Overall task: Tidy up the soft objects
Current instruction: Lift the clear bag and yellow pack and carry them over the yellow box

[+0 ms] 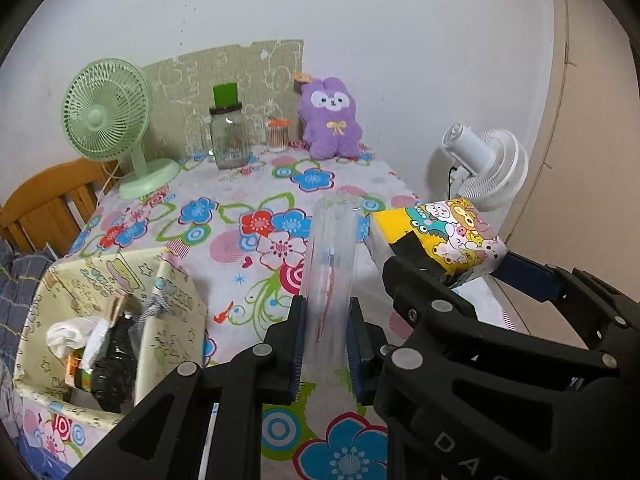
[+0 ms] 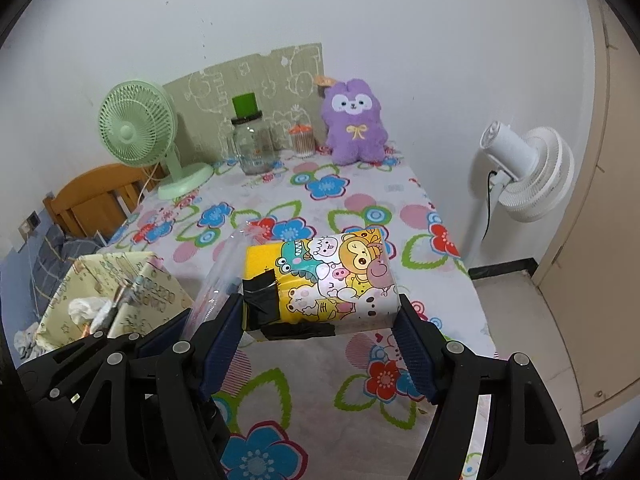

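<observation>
My left gripper [image 1: 326, 344] is shut on a clear plastic bag [image 1: 330, 268] and holds it upright above the flowered table. My right gripper [image 2: 320, 340] is shut on a yellow cartoon-print tissue pack [image 2: 324, 282] patched with black tape, held above the table right next to the bag [image 2: 218, 276]. The pack also shows at the right of the left wrist view [image 1: 444, 232]. A purple plush bunny [image 1: 330, 118] sits at the table's far edge against the wall [image 2: 356, 124].
A cream fabric bin [image 1: 172, 312] with tissues and odds stands front left. A green desk fan [image 1: 106, 120], a glass jar [image 1: 229, 136] and a cotton swab tub [image 1: 277, 136] stand at the back. A white floor fan [image 2: 532, 172] stands right of the table.
</observation>
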The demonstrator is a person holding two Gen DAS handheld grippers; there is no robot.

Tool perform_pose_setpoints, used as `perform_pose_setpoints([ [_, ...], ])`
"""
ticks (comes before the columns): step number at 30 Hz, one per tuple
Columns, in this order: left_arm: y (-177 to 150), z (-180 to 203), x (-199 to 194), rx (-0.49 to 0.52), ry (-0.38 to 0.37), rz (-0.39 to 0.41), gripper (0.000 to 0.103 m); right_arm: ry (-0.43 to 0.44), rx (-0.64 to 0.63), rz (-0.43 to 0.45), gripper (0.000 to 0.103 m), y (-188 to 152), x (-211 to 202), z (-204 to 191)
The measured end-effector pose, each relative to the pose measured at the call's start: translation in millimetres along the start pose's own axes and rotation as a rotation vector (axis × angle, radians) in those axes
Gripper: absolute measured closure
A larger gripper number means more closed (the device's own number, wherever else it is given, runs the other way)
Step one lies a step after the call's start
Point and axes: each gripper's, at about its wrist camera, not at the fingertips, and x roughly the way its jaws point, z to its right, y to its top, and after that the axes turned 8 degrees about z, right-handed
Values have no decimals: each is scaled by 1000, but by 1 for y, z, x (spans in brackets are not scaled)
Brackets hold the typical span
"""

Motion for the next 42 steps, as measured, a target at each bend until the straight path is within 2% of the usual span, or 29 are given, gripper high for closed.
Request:
perform_pose_setpoints([
  [13,8,-11,-41,22,5,73,86,-21,-21,64,27,11,-40,-23],
  [21,10,-27,-56,25,19,98,86,-9,-30,83,27,14,-50,-43],
  [42,14,-85,-65,4,68,118,86,48,-59,93,27,22,-37,-101],
])
